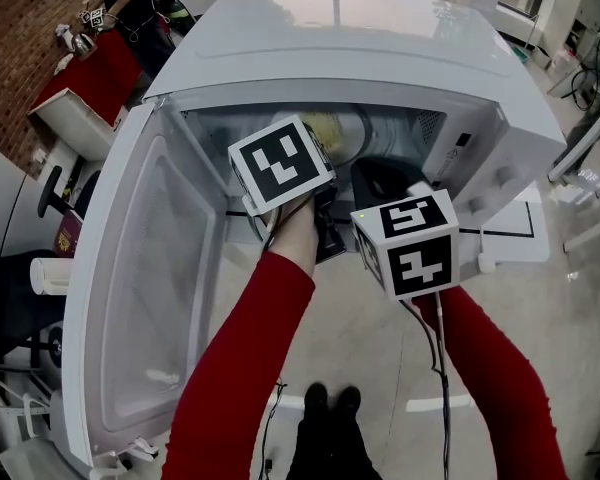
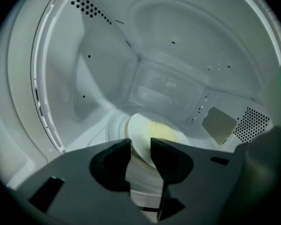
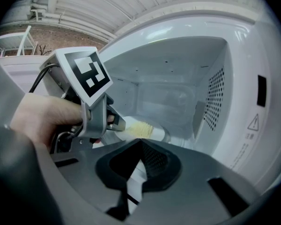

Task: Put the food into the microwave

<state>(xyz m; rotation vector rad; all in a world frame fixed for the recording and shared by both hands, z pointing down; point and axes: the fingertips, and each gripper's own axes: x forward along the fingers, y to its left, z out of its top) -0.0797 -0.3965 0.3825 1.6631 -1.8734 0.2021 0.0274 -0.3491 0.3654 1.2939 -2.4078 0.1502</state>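
Note:
The white microwave point(image 1: 360, 48) stands open, its door point(image 1: 150, 268) swung out to the left. A white plate point(image 2: 152, 132) with pale yellow food lies on the glass turntable point(image 2: 113, 125) inside. My left gripper point(image 2: 140, 145) reaches into the cavity, and its jaws stand apart with the plate's near rim in the gap between them. In the right gripper view the left gripper point(image 3: 108, 122) ends at the plate point(image 3: 140, 128). My right gripper point(image 3: 140, 143) hovers just outside the opening, to the right, shut and holding nothing. Both marker cubes point(image 1: 280, 163) point(image 1: 415, 243) show in the head view.
The control panel point(image 1: 470, 158) lies right of the cavity, and perforated vents point(image 3: 215, 100) line the inner right wall. The open door blocks the left side. A cable point(image 1: 442, 368) hangs from the right gripper. Another person stands at a red-covered table point(image 1: 100, 73) at the far left.

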